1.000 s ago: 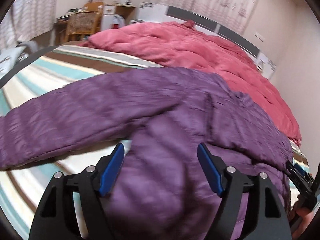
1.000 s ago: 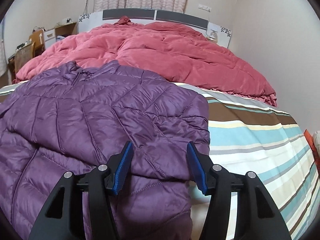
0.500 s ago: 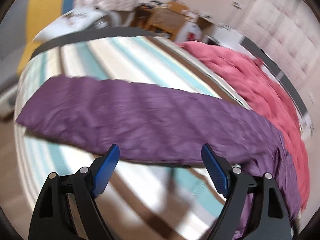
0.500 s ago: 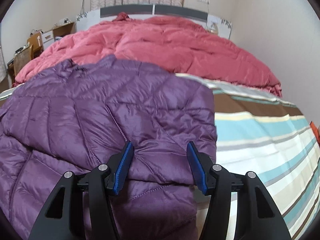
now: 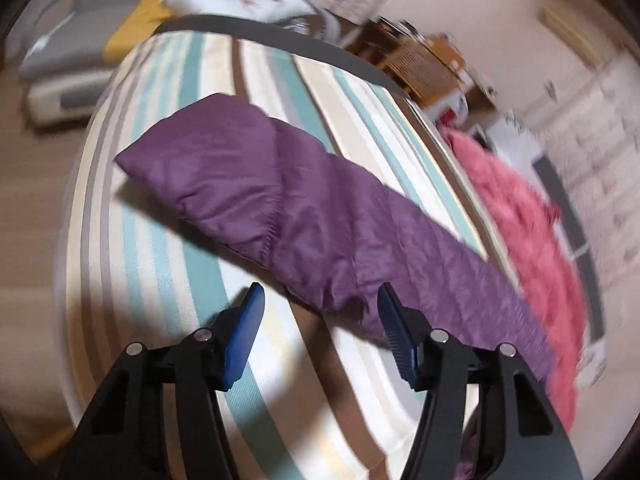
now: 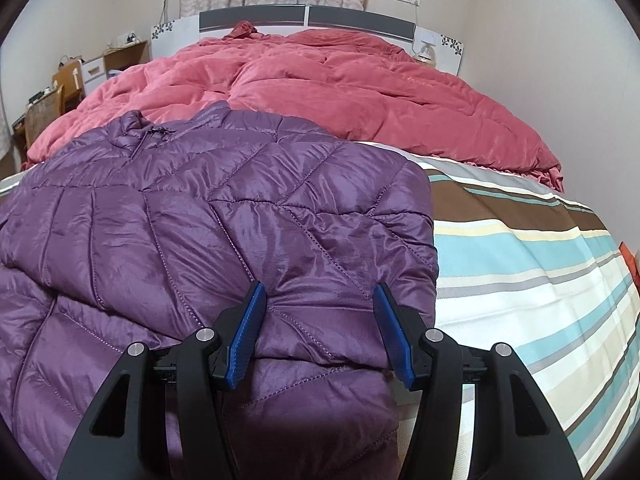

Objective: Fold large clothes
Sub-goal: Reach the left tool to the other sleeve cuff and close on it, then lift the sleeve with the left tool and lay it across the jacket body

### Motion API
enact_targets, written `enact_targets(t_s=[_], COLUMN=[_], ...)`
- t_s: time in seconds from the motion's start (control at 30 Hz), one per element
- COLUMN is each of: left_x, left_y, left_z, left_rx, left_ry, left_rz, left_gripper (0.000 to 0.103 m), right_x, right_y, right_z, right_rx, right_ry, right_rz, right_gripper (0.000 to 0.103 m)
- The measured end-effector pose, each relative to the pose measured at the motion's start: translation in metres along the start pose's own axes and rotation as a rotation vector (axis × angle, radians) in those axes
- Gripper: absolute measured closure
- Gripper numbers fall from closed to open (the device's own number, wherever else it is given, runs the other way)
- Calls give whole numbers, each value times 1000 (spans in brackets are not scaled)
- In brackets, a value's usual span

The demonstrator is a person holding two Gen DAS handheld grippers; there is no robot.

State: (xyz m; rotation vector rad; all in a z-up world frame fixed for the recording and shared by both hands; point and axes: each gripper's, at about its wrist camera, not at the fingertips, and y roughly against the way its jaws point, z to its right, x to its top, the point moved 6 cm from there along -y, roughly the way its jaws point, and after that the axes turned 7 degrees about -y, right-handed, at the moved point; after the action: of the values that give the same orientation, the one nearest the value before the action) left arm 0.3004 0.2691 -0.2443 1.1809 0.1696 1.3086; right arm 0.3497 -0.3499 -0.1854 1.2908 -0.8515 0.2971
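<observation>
Lying on the striped bedsheet (image 6: 520, 272), the purple quilted jacket (image 6: 200, 216) stretches one sleeve (image 5: 256, 192) outward. The left gripper (image 5: 320, 304) has just been narrowing its jaws, which stand apart with the sleeve's edge seemingly between them, ungripped. The right gripper (image 6: 318, 300) hovers, jaws parted, over the jacket's folded side.

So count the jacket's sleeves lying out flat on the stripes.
1: one sleeve stretches across the striped bedsheet, ahead of the left gripper. The other seems already folded onto the jacket near the right gripper, though folds may hide it.
</observation>
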Motion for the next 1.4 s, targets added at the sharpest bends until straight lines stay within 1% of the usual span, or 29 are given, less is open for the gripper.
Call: enact_targets(t_s=[0.07, 0.17, 0.2, 0.23, 0.27, 0.3, 0.33, 0.4, 0.47, 0.53, 0.7, 0.87, 0.9, 0.97, 1.0, 1.07, 1.23, 1.4], left_x=[5, 19, 25, 30, 34, 35, 35, 38, 41, 41, 39, 21, 13, 4, -4, -17, -48, -87], left_y=[-4, -18, -23, -26, -30, -40, -42, -38, -31, -20, 5, 32, 37, 43, 46, 49, 58, 66], left_z=[-3, -5, -6, -7, -8, -6, -4, 4, 19, 36, 86, 144, 162, 181, 194, 212, 251, 288], left_rx=[-4, -19, -25, -22, -6, 14, 10, 23, 22, 4, -70, -161, -189, -219, -246, -276, -315, -340], left_ry=[7, 46, 66, 74, 73, 64, 61, 26, -29, -76, -202, -392, -448, -505, -534, -573, -694, -810], left_rz=[4, 25, 33, 36, 25, -7, -12, 15, 66, 111, 193, 246, 254, 251, 245, 225, 203, 172], left_gripper=[44, 45, 48, 62, 73, 86, 91, 95, 96, 97, 97, 97, 97, 97, 97, 97, 97, 97], right_x=[0, 0, 0, 0, 0, 0, 0, 0, 0, 0, 0, 0, 0, 0, 0, -1, -1, 0], right_y=[0, 0, 0, 0, 0, 0, 0, 0, 0, 0, 0, 0, 0, 0, 0, 0, 0, 1], right_z=[0, 1, 1, 1, 2, 1, 1, 2, 1, 2, 2, 1, 2, 1, 2, 1, 2, 2], right_rx=[1, 5, 5, 4, 4, 4, 4, 4, 5, 6, 6, 7, 6, 7, 7, 7, 8, 12], right_ry=[-1, -5, -5, -4, -4, -4, -4, -4, -4, -6, -6, -6, -6, -6, -6, -7, -7, -11], right_rz=[0, 0, 1, 1, 2, 1, 1, 1, 0, 1, 1, 2, 2, 2, 2, 2, 3, 3], right_gripper=[47, 47, 47, 47, 47, 47, 47, 47, 47, 47, 47, 47, 47, 47, 47, 47, 47, 47])
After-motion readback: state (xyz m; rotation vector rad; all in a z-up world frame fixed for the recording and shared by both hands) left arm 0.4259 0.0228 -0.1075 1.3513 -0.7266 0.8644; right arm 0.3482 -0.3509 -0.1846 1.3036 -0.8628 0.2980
